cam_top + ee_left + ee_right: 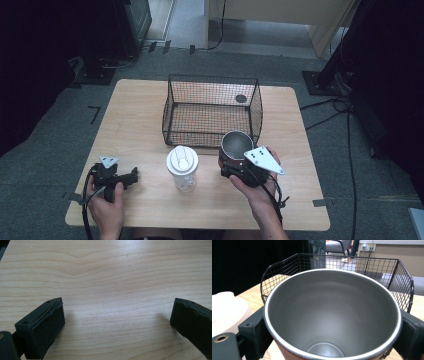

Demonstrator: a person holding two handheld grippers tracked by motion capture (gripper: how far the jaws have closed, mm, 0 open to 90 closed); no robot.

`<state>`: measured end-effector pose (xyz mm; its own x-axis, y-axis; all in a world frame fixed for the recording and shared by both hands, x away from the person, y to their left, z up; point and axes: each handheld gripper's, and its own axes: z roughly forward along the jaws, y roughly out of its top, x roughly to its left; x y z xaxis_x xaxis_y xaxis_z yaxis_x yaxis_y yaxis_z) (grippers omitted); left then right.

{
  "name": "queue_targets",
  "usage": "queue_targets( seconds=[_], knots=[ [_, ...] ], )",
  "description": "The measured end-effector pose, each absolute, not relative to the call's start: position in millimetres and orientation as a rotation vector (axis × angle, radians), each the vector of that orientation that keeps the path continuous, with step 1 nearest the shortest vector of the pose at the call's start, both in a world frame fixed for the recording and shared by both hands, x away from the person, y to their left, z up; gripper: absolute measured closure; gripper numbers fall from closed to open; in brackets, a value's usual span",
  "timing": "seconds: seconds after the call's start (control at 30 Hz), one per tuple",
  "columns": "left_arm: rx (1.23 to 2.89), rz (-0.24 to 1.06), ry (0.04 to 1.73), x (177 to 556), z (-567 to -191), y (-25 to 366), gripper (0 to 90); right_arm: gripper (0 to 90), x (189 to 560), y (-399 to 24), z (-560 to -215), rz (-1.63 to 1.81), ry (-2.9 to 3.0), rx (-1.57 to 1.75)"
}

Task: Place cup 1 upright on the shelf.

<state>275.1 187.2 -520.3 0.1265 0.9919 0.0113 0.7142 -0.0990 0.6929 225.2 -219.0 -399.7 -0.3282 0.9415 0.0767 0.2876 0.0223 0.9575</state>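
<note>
Right gripper point(239, 161): fingers point(253, 336) clamped on the cup point(332, 317), basket point(210, 107) at 12 o'clock. Left gripper point(117, 325): fingers spread wide over bare worktop point(112, 277), holding nothing.

Wire basket point(212, 110) on table point(135, 125) (wood), bottle point(182, 168).

A wire basket point(210, 111) is seen at the far middle of the table point(140, 120). A metal cup point(236, 145) is held between the fingers of the right gripper point(235, 167), just before the basket's near wall. A white-lidded bottle point(182, 167) stands left of those fingers. The left gripper point(131, 176) is rested on the table, well apart from the bottle.
</note>
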Motion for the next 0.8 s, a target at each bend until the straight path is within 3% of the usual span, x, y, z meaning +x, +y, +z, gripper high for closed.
queue_targets(
  seconds=[0.8],
  knots=[
    [1.874,0.673,1.642,275,-520,187,0.0,7.6,258,-206,-375,1.319,1.652,1.180]
  ],
)
